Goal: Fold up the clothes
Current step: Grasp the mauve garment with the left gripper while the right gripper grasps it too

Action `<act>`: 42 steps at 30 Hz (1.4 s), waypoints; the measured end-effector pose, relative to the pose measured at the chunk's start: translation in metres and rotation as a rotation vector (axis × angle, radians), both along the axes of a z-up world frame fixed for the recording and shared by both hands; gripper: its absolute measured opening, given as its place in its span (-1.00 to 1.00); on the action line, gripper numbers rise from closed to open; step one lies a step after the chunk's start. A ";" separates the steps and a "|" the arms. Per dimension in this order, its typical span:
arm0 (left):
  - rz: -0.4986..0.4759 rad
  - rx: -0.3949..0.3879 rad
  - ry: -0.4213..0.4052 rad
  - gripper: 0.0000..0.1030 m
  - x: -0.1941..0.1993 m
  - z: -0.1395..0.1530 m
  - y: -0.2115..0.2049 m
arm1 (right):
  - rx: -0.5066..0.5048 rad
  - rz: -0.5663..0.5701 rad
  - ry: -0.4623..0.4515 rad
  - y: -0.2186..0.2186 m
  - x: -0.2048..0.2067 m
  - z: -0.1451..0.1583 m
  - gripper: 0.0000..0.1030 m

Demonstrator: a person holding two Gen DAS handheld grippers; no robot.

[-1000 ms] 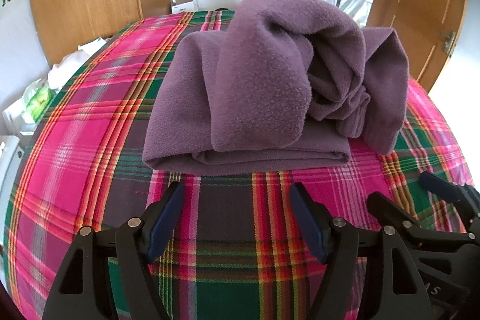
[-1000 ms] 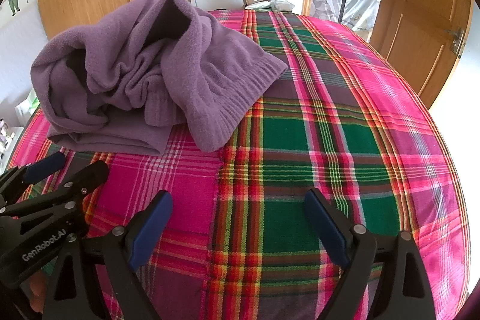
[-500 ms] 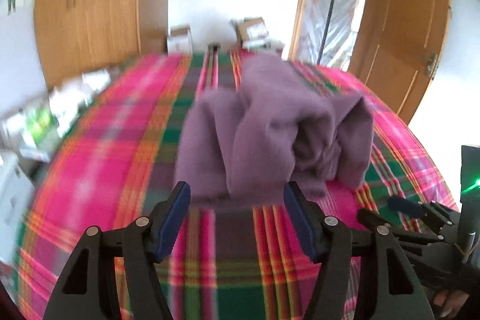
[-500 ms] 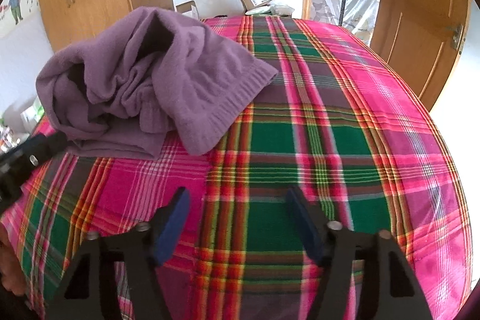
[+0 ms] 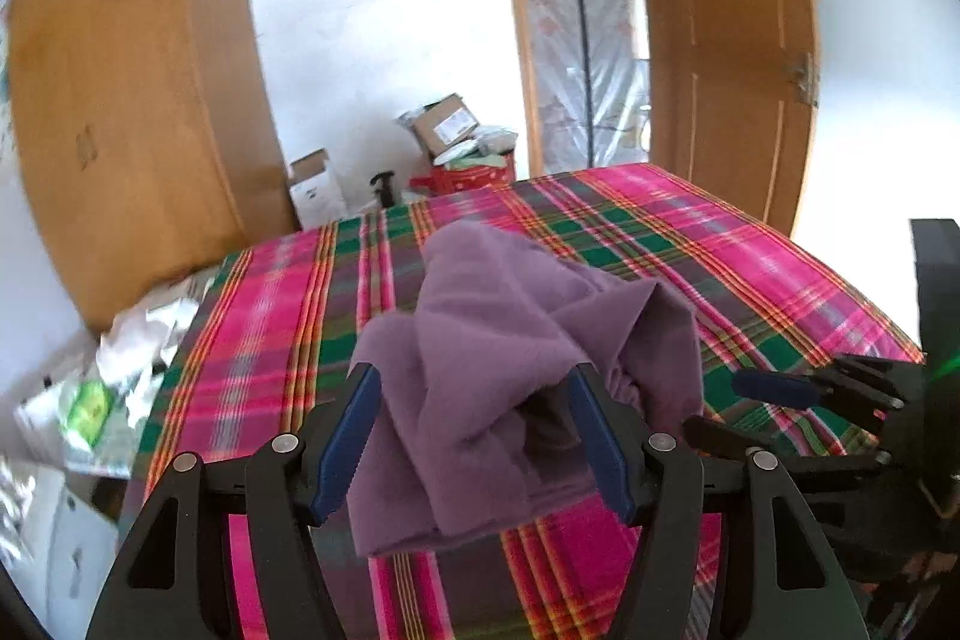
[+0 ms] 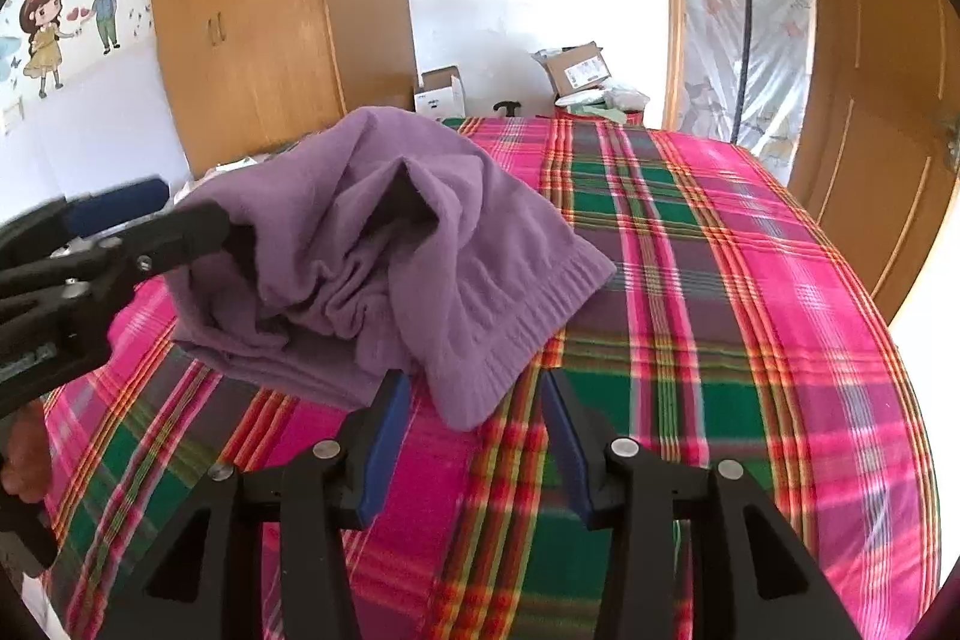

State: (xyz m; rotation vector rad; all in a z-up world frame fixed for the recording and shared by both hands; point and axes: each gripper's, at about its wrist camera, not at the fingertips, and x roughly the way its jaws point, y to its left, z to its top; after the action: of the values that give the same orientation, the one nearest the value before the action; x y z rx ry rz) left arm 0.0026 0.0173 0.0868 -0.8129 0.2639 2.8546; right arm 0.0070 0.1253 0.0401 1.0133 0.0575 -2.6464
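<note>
The plaid bedcover [image 6: 750,340] lay bare from twelve to five o'clock in the right wrist view. On it the bunched purple garment [image 5: 510,376] sat centrally; only the right view showed its ribbed hem [image 6: 528,322]. The left gripper [image 5: 474,436] stood wide, pads apart from the cloth. The right gripper [image 6: 474,436], jaws closing, held nothing, the hem corner just at its tips.

We count one purple garment [image 6: 384,250] bunched on one plaid-covered bed [image 6: 720,316]. Beyond the bed's far edge we count two cardboard boxes [image 6: 441,91] [image 6: 576,67] and one wooden wardrobe [image 6: 264,10]. Two tools [image 5: 474,436] [image 6: 474,436] are present.
</note>
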 end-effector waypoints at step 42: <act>-0.183 -0.055 -0.028 0.30 -0.055 0.010 0.037 | -0.195 0.052 0.223 0.013 -0.006 0.065 -0.84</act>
State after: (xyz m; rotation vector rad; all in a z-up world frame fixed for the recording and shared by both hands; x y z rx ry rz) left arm -0.0526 0.0545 0.0964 -0.7941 0.3936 2.6741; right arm 0.0015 0.1385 0.1050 0.6449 -0.1211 -2.6434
